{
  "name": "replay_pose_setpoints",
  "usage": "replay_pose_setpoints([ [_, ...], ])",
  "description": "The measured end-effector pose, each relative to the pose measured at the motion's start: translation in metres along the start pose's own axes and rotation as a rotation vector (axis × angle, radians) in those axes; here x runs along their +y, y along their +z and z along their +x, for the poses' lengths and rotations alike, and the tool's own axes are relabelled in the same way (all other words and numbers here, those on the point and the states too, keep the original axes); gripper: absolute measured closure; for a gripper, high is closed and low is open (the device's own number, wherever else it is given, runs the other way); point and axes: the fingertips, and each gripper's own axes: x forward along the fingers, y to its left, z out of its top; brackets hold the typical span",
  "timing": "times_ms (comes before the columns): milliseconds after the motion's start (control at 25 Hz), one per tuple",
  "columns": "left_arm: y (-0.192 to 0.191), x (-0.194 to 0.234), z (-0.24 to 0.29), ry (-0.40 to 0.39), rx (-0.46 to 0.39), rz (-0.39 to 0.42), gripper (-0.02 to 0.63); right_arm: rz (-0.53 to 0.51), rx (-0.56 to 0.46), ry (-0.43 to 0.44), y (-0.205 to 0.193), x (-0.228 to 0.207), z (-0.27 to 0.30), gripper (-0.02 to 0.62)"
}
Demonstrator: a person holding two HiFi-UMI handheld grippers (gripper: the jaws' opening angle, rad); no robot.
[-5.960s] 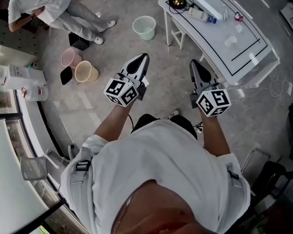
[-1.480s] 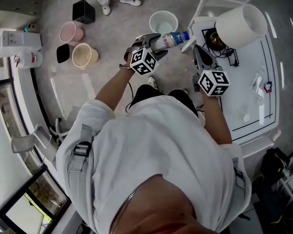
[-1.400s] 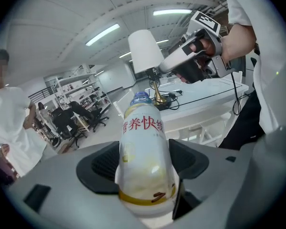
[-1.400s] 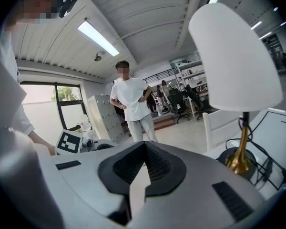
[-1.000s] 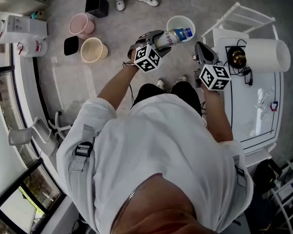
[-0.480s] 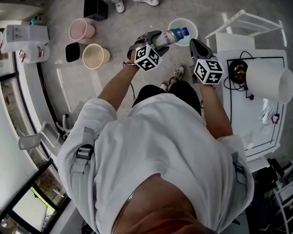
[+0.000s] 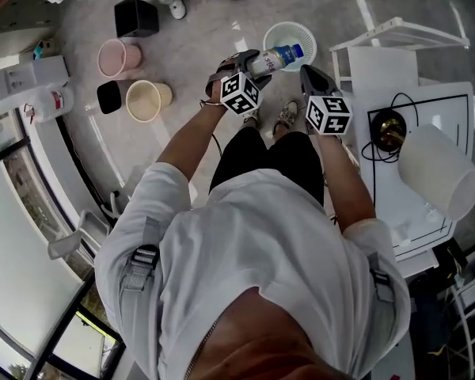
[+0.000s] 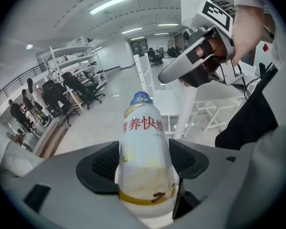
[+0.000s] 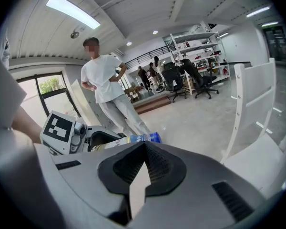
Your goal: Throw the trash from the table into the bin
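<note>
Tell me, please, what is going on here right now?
A person is clearing trash with two hand-held grippers. The left gripper is shut on a plastic bottle, whose cap end, in the head view, lies over the white mesh bin on the floor. The right gripper is shut and empty beside it.

Open workshop hall, grey concrete floor (image 7: 206, 22).
Far left of white table (image 7: 439, 109), window glazing (image 7: 24, 275); well apart from it, shelving (image 9: 195, 46), office chairs (image 9: 174, 78), ceiling strip lights (image 8: 112, 4).
</note>
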Motion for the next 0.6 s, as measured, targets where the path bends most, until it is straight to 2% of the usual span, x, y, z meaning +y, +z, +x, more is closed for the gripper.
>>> replay_pose_setpoints([
  [200, -0.023, 0.012, 0.063, -0.074, 0.009, 0.014, 0.267, 0.031, 0.033, -0.044, -0.032, -0.034, 0.05, 0.604],
  [360, -0.051, 0.009, 0.114, -0.133, 0.025, -0.009, 0.267, 0.066, 0.056, -0.09, -0.068, -0.065, 0.086, 0.604],
  [600, -0.1, 0.016, 0.212, -0.156, 0.066, 0.017, 0.267, 0.091, 0.077, -0.134, -0.137, -0.118, 0.155, 0.604],
])
